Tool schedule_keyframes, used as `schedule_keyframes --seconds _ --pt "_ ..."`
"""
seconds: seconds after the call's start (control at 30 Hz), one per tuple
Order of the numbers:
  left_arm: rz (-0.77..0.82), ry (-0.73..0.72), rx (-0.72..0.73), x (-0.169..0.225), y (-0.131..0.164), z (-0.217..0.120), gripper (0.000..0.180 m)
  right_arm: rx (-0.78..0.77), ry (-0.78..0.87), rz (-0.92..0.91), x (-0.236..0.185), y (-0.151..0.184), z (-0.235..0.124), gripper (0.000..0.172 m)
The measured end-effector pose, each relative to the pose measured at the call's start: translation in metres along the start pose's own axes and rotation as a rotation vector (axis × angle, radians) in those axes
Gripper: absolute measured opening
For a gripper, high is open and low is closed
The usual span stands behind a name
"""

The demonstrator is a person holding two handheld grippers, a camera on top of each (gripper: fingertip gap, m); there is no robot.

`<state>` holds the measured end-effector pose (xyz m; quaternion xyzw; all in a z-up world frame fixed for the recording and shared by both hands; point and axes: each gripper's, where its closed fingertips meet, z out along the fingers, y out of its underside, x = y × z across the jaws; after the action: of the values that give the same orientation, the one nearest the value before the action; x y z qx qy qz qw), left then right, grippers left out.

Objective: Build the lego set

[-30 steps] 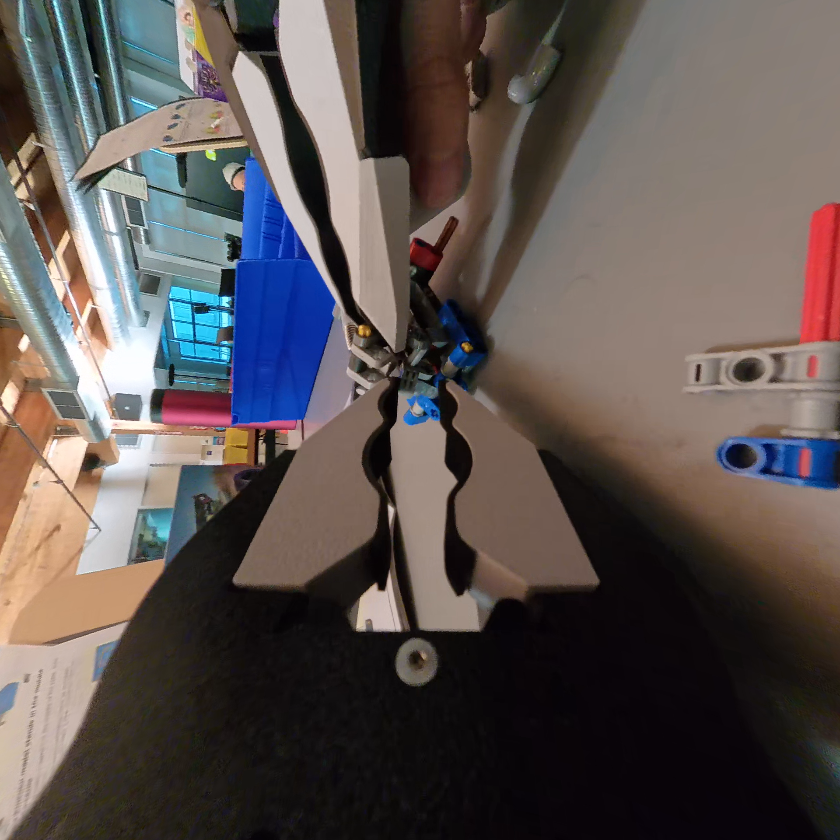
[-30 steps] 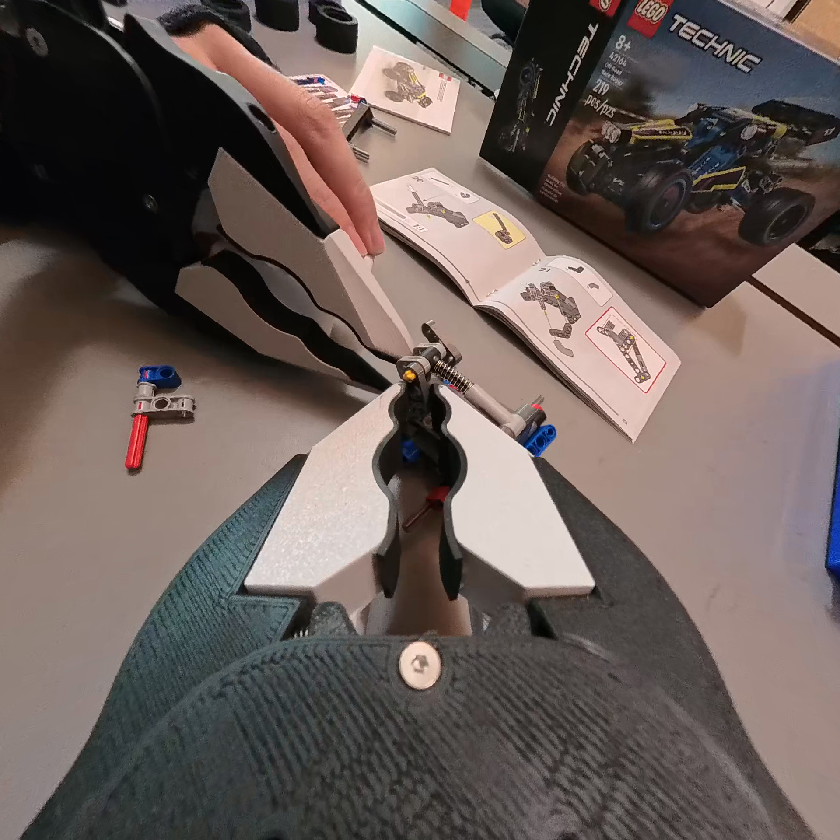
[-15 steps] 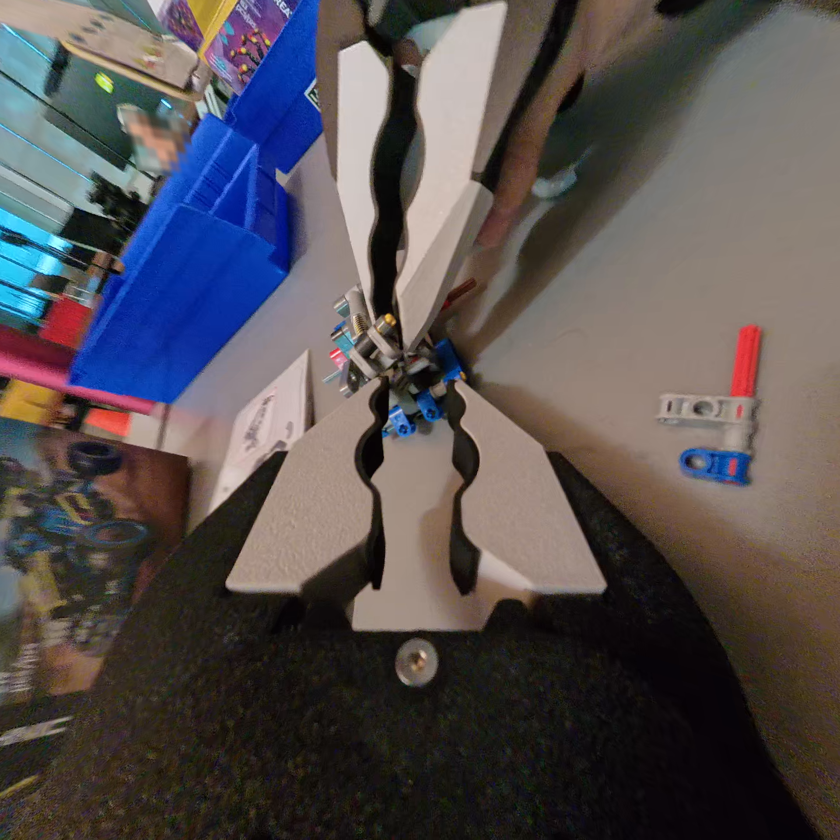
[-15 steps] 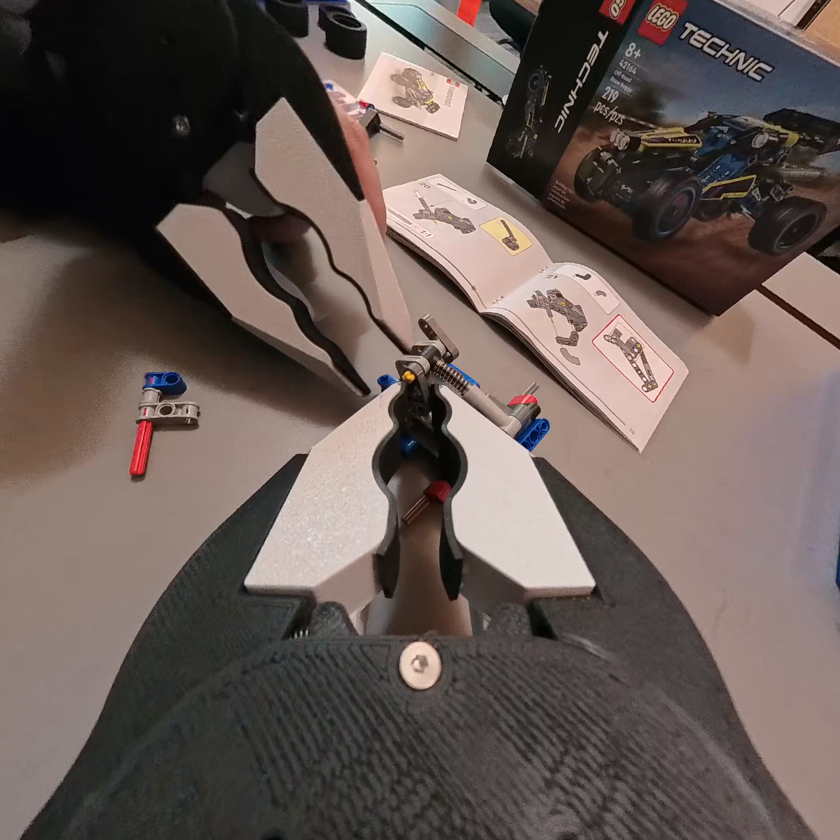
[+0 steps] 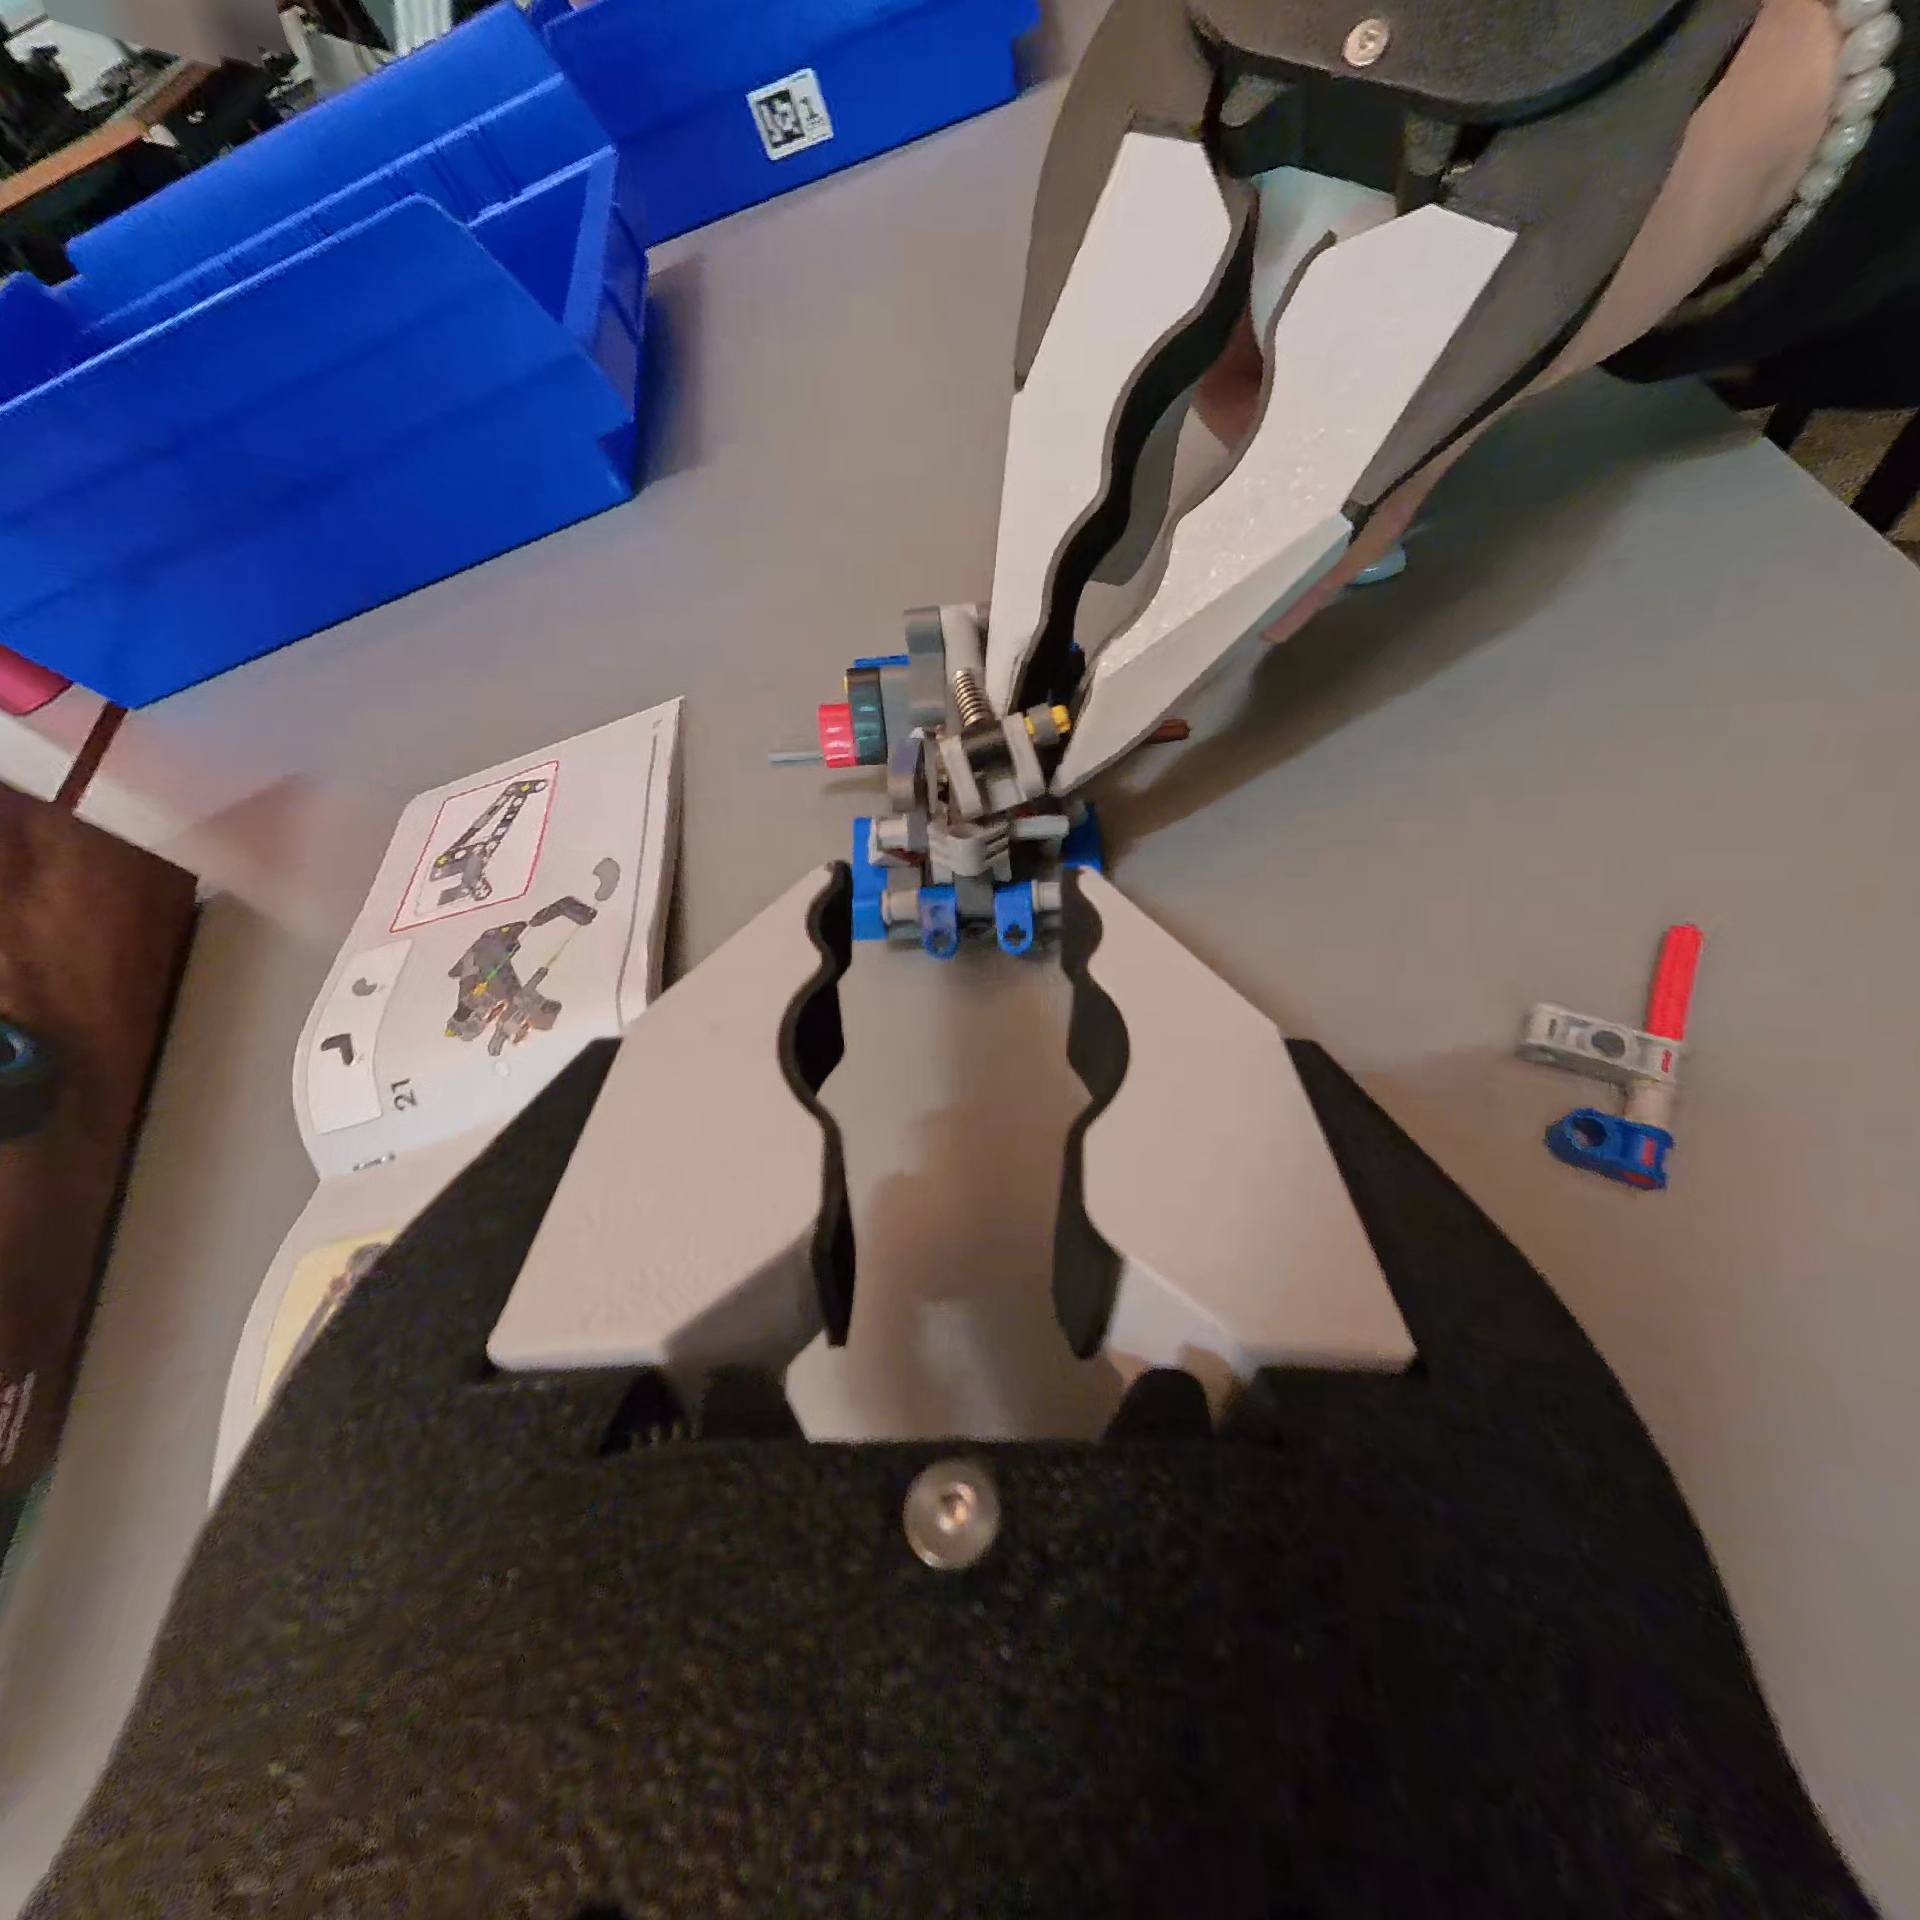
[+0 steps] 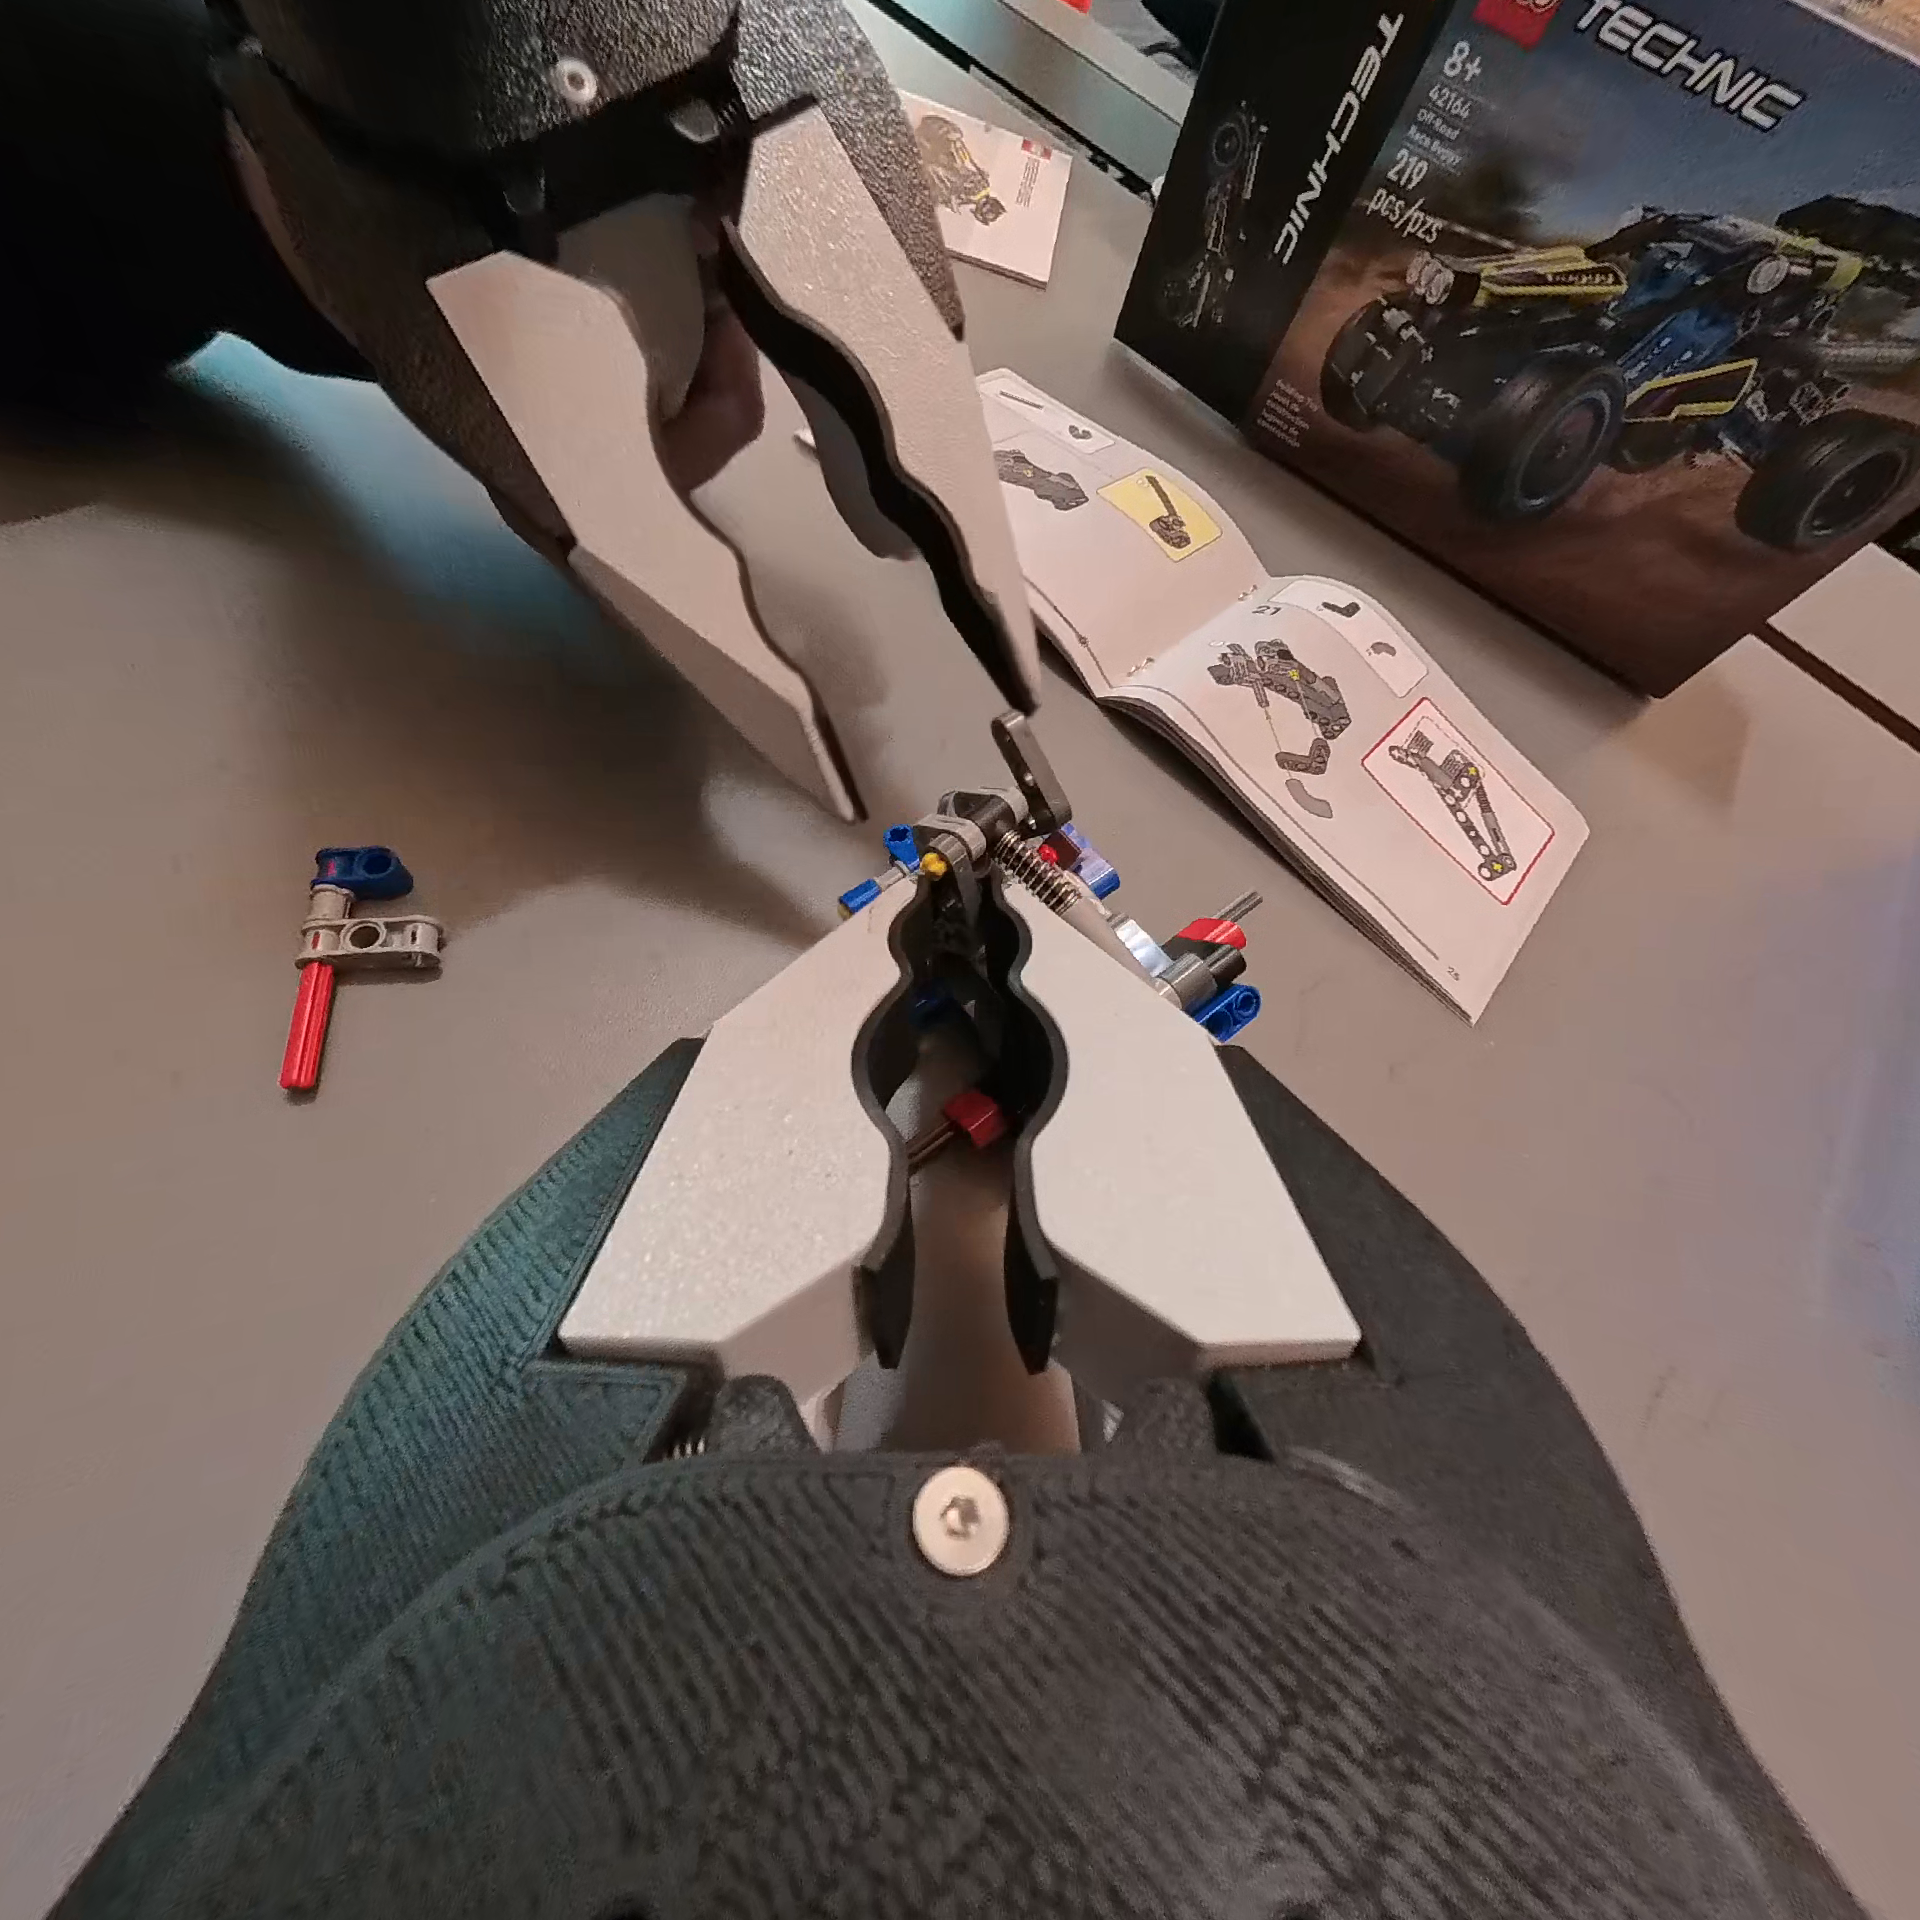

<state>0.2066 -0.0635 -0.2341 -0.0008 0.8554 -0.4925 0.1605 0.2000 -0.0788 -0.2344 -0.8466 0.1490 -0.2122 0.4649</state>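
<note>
A small brick assembly (image 5: 956, 810) of grey, black and blue parts with a metal spring sits low over the grey table (image 5: 1455, 727). My right gripper (image 6: 956, 894) is shut on its dark grey middle. It also shows in the left wrist view (image 5: 1044, 717), coming in from above. My left gripper (image 5: 954, 883) is open, with the assembly's blue end just ahead of its tips and the pads not pressing on it. In the right wrist view the left gripper (image 6: 930, 748) hangs open just beyond the assembly's upright grey lever (image 6: 1029, 769).
A loose piece, a red axle with a grey connector and a blue end (image 5: 1600, 1060), lies apart on the table and shows in the right wrist view (image 6: 353, 935). An open instruction booklet (image 6: 1299, 644), a set box (image 6: 1558, 312) and blue bins (image 5: 312, 364) ring the work area. The tips of both grippers are at nearly the same place.
My left gripper's jaws have opened wide and come off the assembly, and the gripper has turned upright. My right gripper stays shut on the assembly, almost still.
</note>
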Motion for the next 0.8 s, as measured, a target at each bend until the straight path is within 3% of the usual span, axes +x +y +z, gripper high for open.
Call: schedule_keyframes --seconds 0.23,0.37,0.67,0.8 --pt "-0.049 0.084 -0.040 0.006 -0.001 0.015 0.041 0.015 -0.039 0.049 0.001 -0.002 -0.001 0.006" --pt "-0.091 0.093 -0.037 0.005 -0.002 0.015 0.035 0.028 -0.068 0.072 0.000 -0.003 -0.003 0.005" --pt "-0.027 0.014 -0.024 -0.004 -0.002 0.009 0.023 0.029 -0.070 0.082 0.000 -0.003 -0.003 0.005" --pt "-0.064 0.052 0.002 0.000 -0.006 0.006 0.008 0.028 -0.063 0.080 0.001 -0.003 -0.003 0.005"
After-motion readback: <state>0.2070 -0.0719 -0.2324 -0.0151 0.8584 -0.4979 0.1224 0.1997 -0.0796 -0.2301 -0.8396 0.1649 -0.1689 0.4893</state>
